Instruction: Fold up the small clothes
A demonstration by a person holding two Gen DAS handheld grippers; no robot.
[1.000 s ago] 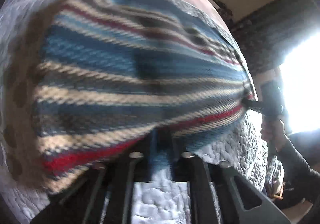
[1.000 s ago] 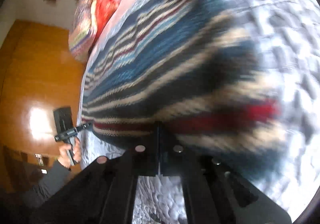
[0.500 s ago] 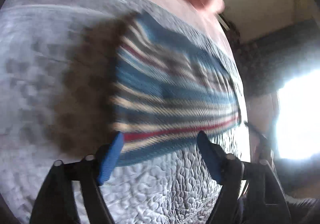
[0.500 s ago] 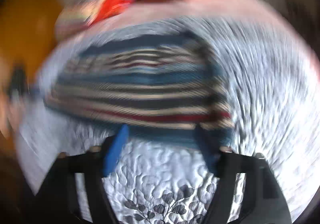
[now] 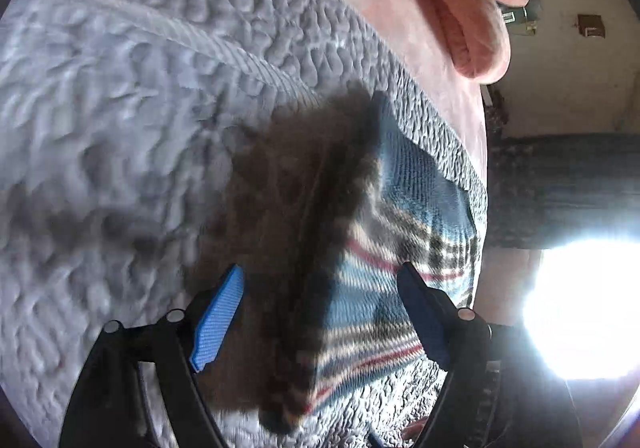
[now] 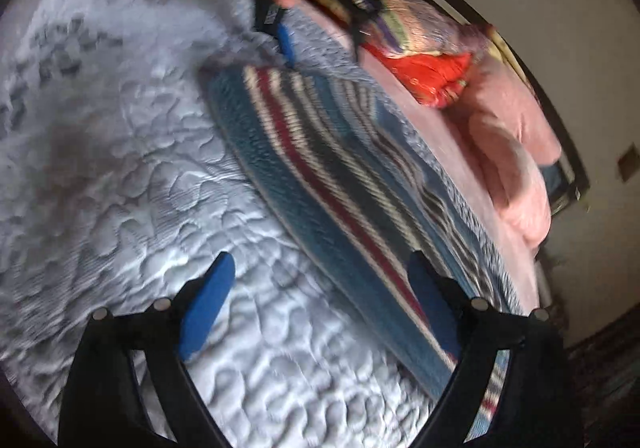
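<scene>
Now striped sweater (image 6: pixel 328 183) flat on quilt (image 6: pixel 120 175), long axis diagonal; both grippers spread.

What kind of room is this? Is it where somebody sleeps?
Most likely a bedroom. A striped knitted garment lies on a quilted grey bedspread over what looks like a bed, with pink pillows at its far end and a dark bed frame behind them.

My striped knit (image 6: pixel 320 183), in blue, cream, red and dark bands, lies folded flat on the bed's quilt (image 6: pixel 120 175).
</scene>
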